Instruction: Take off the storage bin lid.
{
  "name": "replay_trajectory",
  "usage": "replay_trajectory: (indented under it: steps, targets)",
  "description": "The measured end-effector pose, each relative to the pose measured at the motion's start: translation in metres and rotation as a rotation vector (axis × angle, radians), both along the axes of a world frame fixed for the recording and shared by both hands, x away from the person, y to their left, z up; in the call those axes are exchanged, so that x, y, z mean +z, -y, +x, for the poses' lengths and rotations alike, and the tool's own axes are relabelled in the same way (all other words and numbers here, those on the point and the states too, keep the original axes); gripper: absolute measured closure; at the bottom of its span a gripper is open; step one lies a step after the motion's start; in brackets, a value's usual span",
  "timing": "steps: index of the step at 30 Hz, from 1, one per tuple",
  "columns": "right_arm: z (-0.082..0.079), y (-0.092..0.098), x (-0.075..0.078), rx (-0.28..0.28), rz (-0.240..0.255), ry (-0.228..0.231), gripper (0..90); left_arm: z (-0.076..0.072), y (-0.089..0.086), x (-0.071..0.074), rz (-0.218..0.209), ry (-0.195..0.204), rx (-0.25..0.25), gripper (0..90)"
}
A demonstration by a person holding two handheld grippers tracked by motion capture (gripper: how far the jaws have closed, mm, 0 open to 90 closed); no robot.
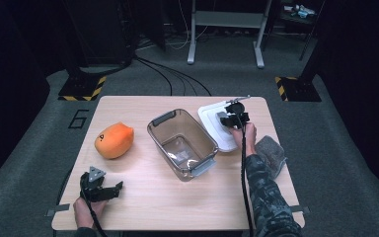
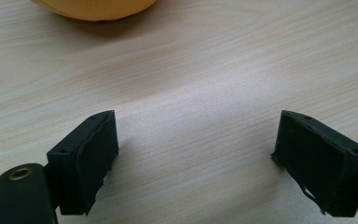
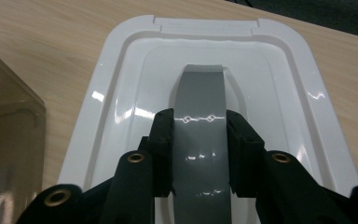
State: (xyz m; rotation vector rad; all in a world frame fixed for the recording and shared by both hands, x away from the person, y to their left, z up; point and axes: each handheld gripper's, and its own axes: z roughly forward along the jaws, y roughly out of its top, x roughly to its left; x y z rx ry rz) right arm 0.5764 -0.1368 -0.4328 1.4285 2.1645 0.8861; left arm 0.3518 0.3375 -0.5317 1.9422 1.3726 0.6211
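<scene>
White lid [image 3: 121, 93] near table edge, grey handle [image 3: 200, 121] clamped by right gripper [image 3: 200, 154]

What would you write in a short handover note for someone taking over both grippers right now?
Right gripper: shut on the grey handle of the white plastic lid, which lies on the wooden table right of the clear brown plastic container.
Left gripper: open, empty, near the table's front-left corner.
Orange plush toy: left of the container, untouched.
Done: handle gripped.
Left: probably lift the lid onto the container.
</scene>
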Motion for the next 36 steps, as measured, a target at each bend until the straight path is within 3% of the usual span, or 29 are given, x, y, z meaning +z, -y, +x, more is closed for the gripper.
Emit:
replay_trajectory:
  steps: [19,26,29,34,35,36]
  targets:
    - [0.008,-0.013,-0.042,-0.025,0.028,-0.051,66.5,0.0,0.0,0.0,0.001,-0.005,-0.001,13.3]
    - [0.01,-0.017,-0.05,-0.023,0.001,-0.05,66.3,0.0,0.0,0.0,0.001,-0.005,-0.001,13.4]
    - [0.009,-0.018,-0.051,-0.031,-0.001,-0.073,65.9,0.0,0.0,0.0,0.001,-0.005,-0.001,13.3]
    - [0.007,-0.014,-0.05,-0.036,0.002,-0.053,58.3,0.0,0.0,0.0,0.001,-0.005,-0.001,13.3]
    - [0.005,-0.014,-0.047,-0.052,0.016,-0.076,54.4,0.0,0.0,0.0,0.001,-0.006,-0.001,13.3]
    - [0.004,-0.011,-0.046,-0.042,0.02,-0.062,51.2,0.0,0.0,0.0,0.001,-0.006,-0.001,13.3]
